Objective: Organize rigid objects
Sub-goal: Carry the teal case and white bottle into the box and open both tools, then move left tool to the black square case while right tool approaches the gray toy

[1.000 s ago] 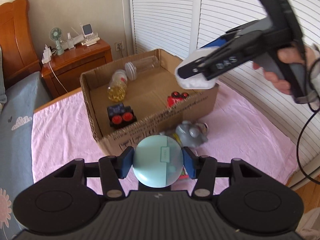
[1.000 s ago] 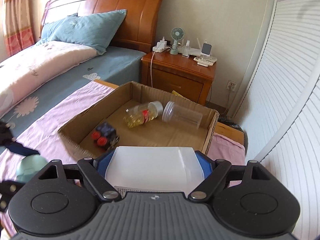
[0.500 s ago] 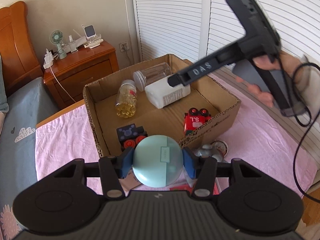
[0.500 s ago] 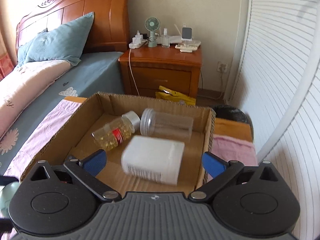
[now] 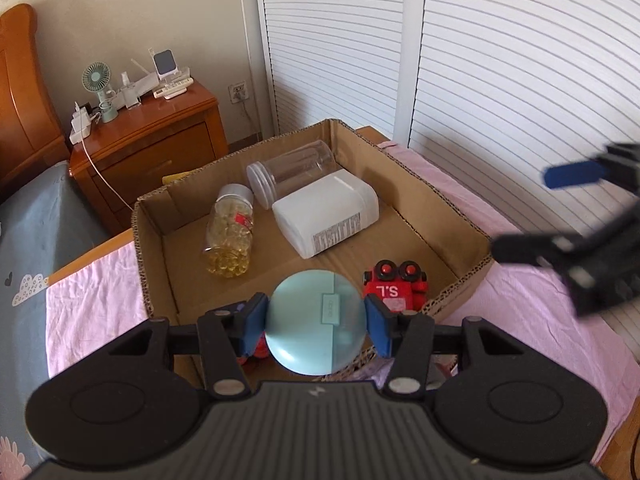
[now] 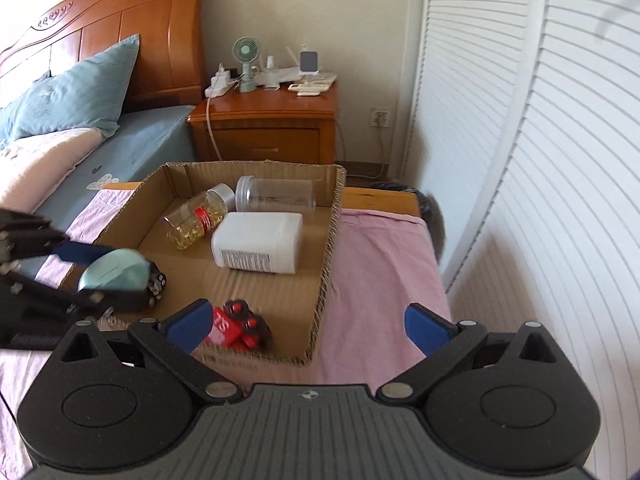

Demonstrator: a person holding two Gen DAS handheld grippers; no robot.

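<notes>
My left gripper (image 5: pixel 316 322) is shut on a round pale-blue case (image 5: pixel 316 320), held over the near edge of the cardboard box (image 5: pixel 460 216); the same case (image 6: pixel 114 270) shows at the left of the right wrist view. Inside the box lie a white rectangular bottle (image 5: pixel 326 214), a clear jar (image 5: pixel 290 174), a bottle of yellow capsules (image 5: pixel 230 236) and a red toy (image 5: pixel 396 286). My right gripper (image 6: pixel 306 326) is open and empty, drawn back over the box's near right corner; it appears blurred at the right edge (image 5: pixel 576 216) of the left wrist view.
The box rests on a pink cloth (image 6: pixel 380 264) over a bed end. A wooden nightstand (image 6: pixel 264 128) with a small fan and chargers stands behind. White louvred doors (image 5: pixel 500 80) run along the right. A blue pillow (image 6: pixel 72 96) and a wooden headboard lie far left.
My right gripper opened and left the white bottle lying in the box, then pulled back to the right. My left gripper carried the blue case forward to the box's near edge.
</notes>
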